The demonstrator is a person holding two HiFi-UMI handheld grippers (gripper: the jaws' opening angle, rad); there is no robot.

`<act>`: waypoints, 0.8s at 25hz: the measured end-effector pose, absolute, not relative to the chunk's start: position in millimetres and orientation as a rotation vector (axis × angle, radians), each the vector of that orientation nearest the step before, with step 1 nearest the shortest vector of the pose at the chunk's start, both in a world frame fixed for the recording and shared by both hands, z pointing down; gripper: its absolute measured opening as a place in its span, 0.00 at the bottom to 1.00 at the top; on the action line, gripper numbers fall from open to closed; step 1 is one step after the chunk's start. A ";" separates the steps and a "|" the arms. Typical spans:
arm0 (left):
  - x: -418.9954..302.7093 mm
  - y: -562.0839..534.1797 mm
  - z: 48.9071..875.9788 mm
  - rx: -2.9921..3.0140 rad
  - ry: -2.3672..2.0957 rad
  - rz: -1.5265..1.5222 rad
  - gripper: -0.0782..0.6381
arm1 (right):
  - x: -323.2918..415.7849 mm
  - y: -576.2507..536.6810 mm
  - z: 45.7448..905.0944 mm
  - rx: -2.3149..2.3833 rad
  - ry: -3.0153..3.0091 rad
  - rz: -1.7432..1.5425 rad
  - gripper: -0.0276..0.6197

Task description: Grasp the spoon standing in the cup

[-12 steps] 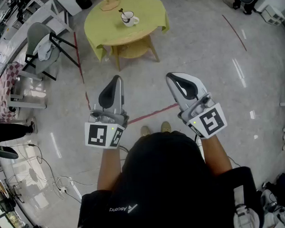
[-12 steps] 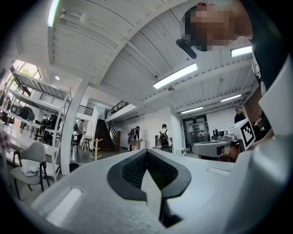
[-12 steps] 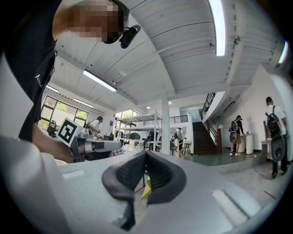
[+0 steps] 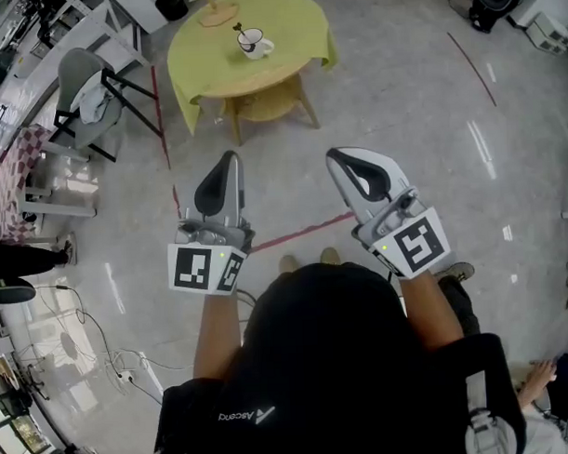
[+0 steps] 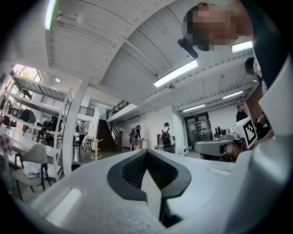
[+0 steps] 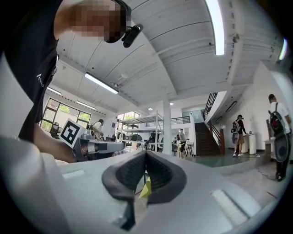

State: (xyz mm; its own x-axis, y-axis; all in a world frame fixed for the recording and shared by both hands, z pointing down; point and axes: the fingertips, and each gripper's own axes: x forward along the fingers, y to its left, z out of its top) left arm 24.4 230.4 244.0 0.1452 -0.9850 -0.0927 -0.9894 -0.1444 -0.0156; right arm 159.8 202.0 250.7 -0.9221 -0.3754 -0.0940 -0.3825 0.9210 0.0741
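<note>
A white cup (image 4: pixel 258 46) with a dark spoon (image 4: pixel 242 30) standing in it sits on a round table under a yellow cloth (image 4: pixel 291 21), far ahead at the top of the head view. Both grippers are held out at waist height, well short of the table. My left gripper (image 4: pixel 229 159) is shut with nothing in it; in the left gripper view (image 5: pixel 146 151) its dark pads meet. My right gripper (image 4: pixel 341 158) is shut too and empty (image 6: pixel 145 153). Only the hall and ceiling show past the jaws in both gripper views; the cup is not seen there.
A wooden stand (image 4: pixel 216 7) shares the table, which has a lower shelf (image 4: pixel 266 98). A grey chair with white cloth (image 4: pixel 82 87) stands at the left. Red tape lines (image 4: pixel 303 231) cross the shiny floor. Cables (image 4: pixel 112 358) lie lower left. People stand far off by the stairs (image 5: pixel 166 137).
The table and cup have slid slightly up and left in the head view. Both grippers keep nearly the same place and stay shut.
</note>
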 end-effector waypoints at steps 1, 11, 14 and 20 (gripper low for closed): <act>26.2 225.9 243.9 -2.316 2.010 0.089 0.12 | 162.3 198.2 249.9 -0.583 2.999 0.138 0.05; 23.0 181.5 242.4 -2.256 2.058 0.079 0.12 | 168.6 152.9 252.8 -0.533 2.997 0.092 0.05; 17.6 159.5 251.8 -2.248 2.063 0.092 0.12 | 165.9 132.6 263.2 -0.528 3.001 0.102 0.05; -36.7 88.3 271.2 -2.262 2.040 0.114 0.12 | 113.0 68.7 277.2 -0.560 3.009 0.135 0.05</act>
State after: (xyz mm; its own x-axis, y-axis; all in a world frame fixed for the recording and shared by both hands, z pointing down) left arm -36.7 88.3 271.2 0.1033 -0.9877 -0.1174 -0.9946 -0.1017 -0.0193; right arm 113.0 68.7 277.2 -0.9303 -0.3549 -0.0927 -0.3618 0.9294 0.0723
